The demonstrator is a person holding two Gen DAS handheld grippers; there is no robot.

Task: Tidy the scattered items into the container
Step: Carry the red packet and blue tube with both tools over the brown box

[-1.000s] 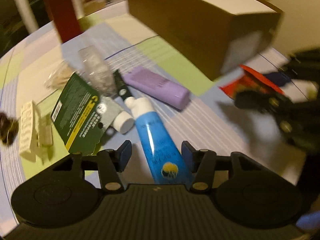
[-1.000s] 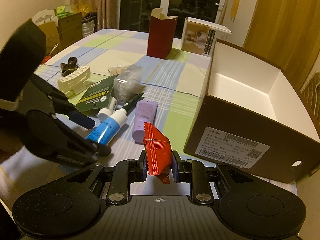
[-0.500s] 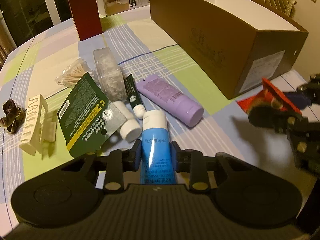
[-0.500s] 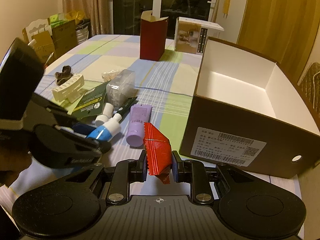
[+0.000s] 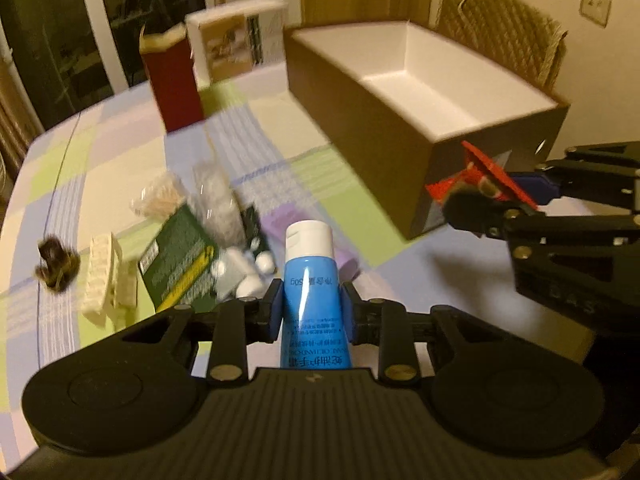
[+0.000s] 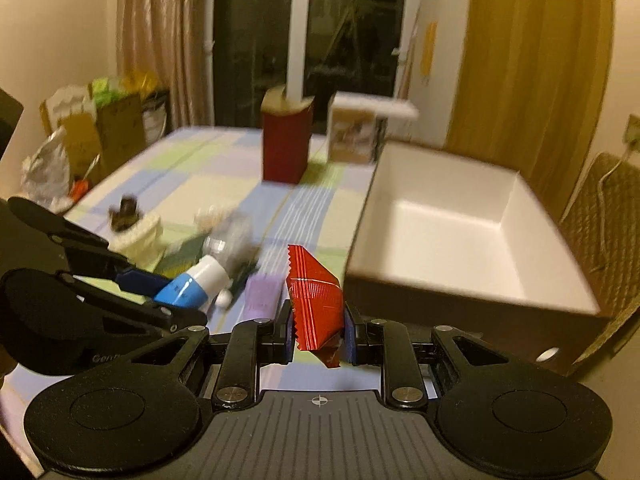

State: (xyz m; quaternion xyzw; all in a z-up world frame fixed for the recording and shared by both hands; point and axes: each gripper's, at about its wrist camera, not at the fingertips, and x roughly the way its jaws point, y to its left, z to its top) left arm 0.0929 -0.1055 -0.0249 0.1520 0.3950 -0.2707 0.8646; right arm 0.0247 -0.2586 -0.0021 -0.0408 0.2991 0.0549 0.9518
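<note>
Both tongs loaded beside the open box

Left wrist: left tongs [image 5: 311,314] clamp a white-capped blue tube [image 5: 310,280] above the tabletop [image 5: 120,148]; brown box [image 5: 420,92] stands ahead-right.
Right wrist: right tongs [image 6: 316,330] pinch a ridged red sachet [image 6: 316,300] just beside the box's near rim.

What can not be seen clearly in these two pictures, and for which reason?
- Blue tube: its lower end is hidden behind the left tongs body, left wrist view.
- Small items beside the green card: motion blur makes the print unreadable, both views.
- Box: its near inner floor is hidden by its front wall, right wrist view.
- Red packet: any print is too small to make out.
</note>
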